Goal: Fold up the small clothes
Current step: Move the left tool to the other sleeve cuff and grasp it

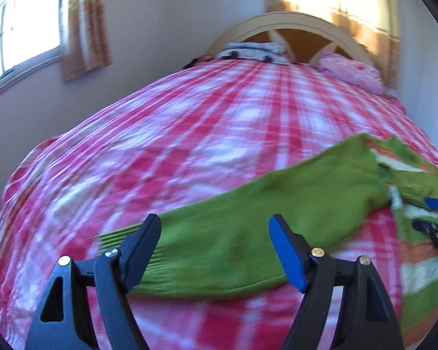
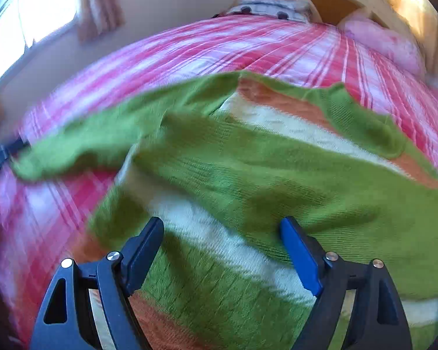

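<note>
sweater [image 2: 248,175] | spread on bed [image 1: 160,145] | both grippers apart, empty

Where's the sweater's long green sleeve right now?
In the left wrist view the sleeve stretches across the pink checked bedspread, its ribbed cuff just ahead of the open left gripper.

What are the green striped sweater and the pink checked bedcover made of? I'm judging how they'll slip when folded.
The green, orange and white striped sweater looks like soft matte knit: ribbed cuff, visible stitch rows. The pink and white checked bedcover looks like thin woven cloth, finely creased; blur leaves it uncertain.
</note>
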### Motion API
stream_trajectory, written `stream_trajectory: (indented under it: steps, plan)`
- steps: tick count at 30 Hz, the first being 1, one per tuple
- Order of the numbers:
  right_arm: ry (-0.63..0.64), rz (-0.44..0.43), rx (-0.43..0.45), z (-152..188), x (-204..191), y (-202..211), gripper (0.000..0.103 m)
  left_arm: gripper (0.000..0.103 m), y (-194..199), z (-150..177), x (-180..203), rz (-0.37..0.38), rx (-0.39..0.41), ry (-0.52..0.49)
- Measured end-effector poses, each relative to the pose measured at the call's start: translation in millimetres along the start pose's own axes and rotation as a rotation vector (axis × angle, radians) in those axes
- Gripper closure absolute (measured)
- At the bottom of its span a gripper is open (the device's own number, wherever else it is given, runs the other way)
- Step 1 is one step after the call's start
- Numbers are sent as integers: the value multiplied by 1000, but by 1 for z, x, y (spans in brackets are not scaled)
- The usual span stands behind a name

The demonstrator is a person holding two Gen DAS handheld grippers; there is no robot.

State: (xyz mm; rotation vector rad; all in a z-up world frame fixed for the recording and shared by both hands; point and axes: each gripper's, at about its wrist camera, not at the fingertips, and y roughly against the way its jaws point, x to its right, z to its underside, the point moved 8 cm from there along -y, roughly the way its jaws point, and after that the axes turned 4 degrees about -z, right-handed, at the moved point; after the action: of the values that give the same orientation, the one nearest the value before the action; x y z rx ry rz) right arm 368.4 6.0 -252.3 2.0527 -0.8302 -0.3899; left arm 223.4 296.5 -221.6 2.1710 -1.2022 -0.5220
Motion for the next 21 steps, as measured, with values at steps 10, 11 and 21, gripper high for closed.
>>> stream_trajectory:
  steps: [10,11,21]
  plan:
    - [-11,0,46,11,-4,6,16,24,-9,34,-76,-1,-90,246]
    - [-12,1,47,10,-3,5,15,26,-9,35,-77,9,-92,255]
    - [-24,5,67,11,0,7,14,41,-23,41,-74,33,-125,349]
